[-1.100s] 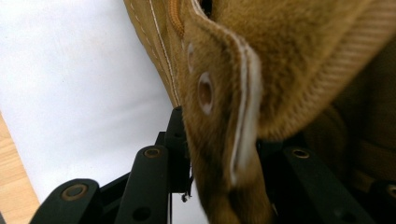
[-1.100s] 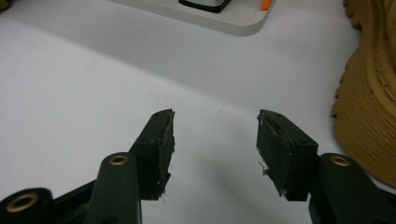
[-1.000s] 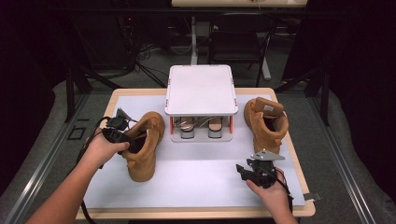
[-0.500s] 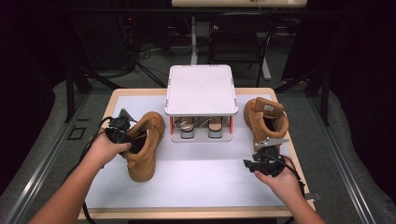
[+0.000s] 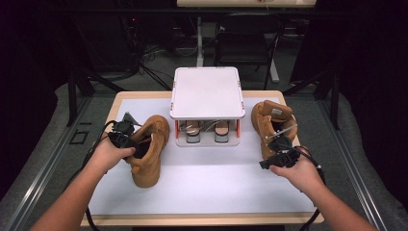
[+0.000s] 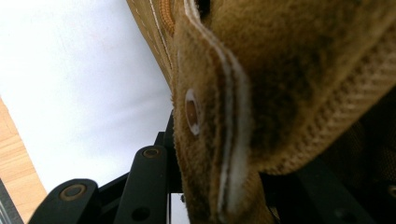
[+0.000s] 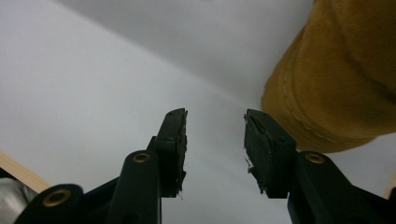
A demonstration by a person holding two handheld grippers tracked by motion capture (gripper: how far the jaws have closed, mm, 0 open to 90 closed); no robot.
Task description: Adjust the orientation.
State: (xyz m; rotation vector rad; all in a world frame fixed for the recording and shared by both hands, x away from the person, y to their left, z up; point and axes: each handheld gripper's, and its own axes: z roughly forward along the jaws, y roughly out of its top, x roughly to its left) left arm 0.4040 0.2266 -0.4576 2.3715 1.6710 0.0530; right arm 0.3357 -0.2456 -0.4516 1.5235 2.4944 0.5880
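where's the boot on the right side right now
In the high view the right boot stands on the white mat's right side, beside the white rack, just beyond the right claw.

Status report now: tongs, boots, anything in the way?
Left tongs clamped on collar of left boot. Right tongs open, nothing between, jaws just been closing, beside right boot. Shoe rack between the boots; nothing blocking.

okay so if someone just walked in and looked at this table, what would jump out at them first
Two tan boots: the left boot lies mid-left on the white mat, its collar clamped in the left tongs. The right boot stands at the right edge, just beyond the empty right tongs. Between them sits a white-topped rack.
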